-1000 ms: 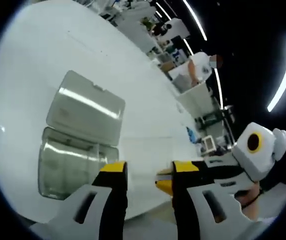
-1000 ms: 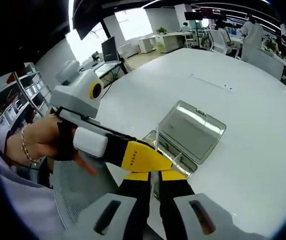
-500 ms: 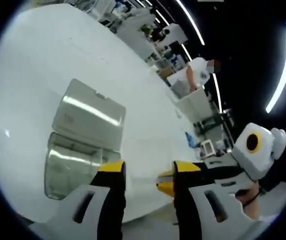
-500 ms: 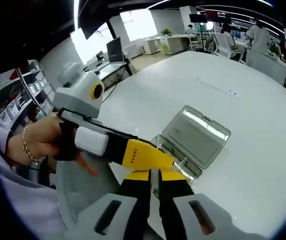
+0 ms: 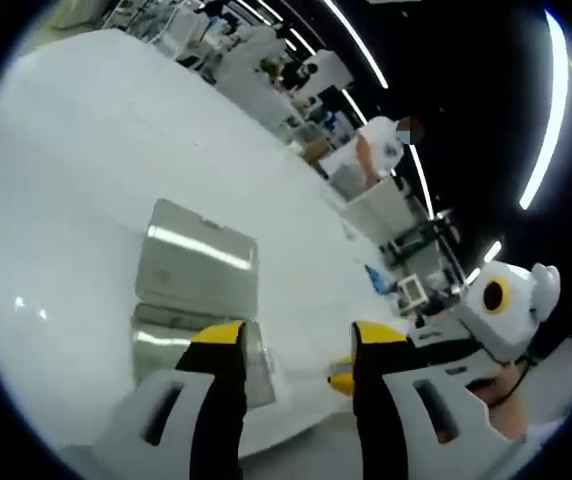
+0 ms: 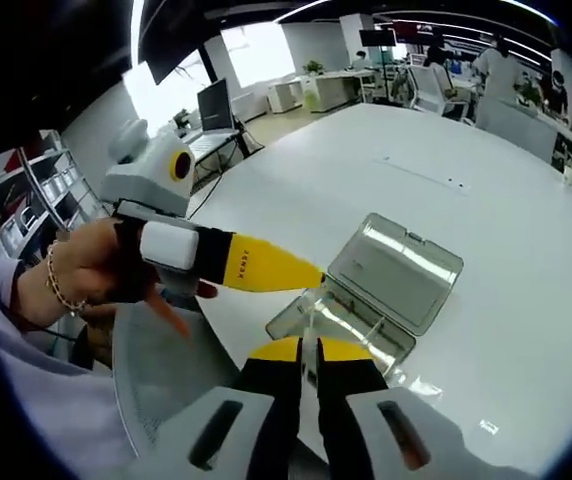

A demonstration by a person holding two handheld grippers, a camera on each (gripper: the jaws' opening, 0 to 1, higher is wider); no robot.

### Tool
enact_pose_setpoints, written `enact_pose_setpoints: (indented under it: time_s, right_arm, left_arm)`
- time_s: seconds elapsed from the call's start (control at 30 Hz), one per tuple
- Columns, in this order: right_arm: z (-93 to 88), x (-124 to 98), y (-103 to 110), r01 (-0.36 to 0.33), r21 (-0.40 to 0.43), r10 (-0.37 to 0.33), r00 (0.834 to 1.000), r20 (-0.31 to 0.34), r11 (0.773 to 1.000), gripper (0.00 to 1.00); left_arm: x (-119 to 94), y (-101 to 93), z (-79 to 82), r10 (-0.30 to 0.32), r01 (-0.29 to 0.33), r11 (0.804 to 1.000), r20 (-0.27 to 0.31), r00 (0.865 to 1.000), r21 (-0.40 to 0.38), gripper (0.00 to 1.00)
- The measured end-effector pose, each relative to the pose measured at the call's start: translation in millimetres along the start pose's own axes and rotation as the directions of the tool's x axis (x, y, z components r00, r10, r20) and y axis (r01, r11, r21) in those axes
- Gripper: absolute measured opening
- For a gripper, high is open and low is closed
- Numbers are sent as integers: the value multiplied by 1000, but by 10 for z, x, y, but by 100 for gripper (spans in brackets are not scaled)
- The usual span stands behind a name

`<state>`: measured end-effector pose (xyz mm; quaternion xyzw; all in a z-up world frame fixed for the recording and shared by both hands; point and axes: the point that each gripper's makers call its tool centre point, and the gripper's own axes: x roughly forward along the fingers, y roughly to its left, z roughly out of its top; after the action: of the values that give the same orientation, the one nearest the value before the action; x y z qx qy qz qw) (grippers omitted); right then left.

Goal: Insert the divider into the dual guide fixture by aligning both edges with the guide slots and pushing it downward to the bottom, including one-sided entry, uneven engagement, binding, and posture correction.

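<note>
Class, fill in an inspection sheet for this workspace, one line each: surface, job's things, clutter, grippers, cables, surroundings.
Surface: large white tabletop, glossy with light reflections.
Job's things: clear plastic box near the table's edge, its hinged lid lying open flat; a thin clear sheet, probably the divider, stands between the right gripper's jaws.
Clutter: nothing seen.
Grippers: right gripper with yellow-tipped jaws nearly together on the sheet; left gripper open, jaws apart, holding nothing, a hand gripping it.
Cables: nothing seen.
Surroundings: open office with desks, monitor, ceiling light strips and people standing.
</note>
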<state>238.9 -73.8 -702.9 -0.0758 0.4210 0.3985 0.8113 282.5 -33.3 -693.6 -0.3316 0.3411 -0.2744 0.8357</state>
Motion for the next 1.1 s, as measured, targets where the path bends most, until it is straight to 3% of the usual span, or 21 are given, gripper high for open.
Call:
enact_pose_setpoints:
  time_s: [0.23,0.47,0.7,0.8,0.97,1.03,1.1]
  right_arm:
    - [16,115,86,21,21,-20,1000,-21,1000,0]
    - [63,198,156,36,35,-35,999,-34,999,0]
    - [80,309,116,77,69,-74,996,-46,995,0]
    - [60,340,93,94,95,-88,994,-62,991,0]
    - [28,362,40,124,143,-112,990,-86,982,0]
    - [17,367,28,134,158,-120,988,-94,978,0]
    - [-2,384,6,155,176,-137,984,-110,972,0]
  left_arm:
    - [-245,128,92,4,-5,998,24,1000,61,41]
    - [-471,251,129,40,-40,975,3,999,220,41]
    - [-608,447,224,130,-133,916,33,991,380,41]
    - [-633,497,166,152,-136,876,3,988,463,41]
    - [-685,519,41,131,-72,857,-81,988,511,41]
    - [-718,546,11,129,-40,825,-119,984,564,42]
    - [-736,531,-11,102,6,807,-149,984,590,43]
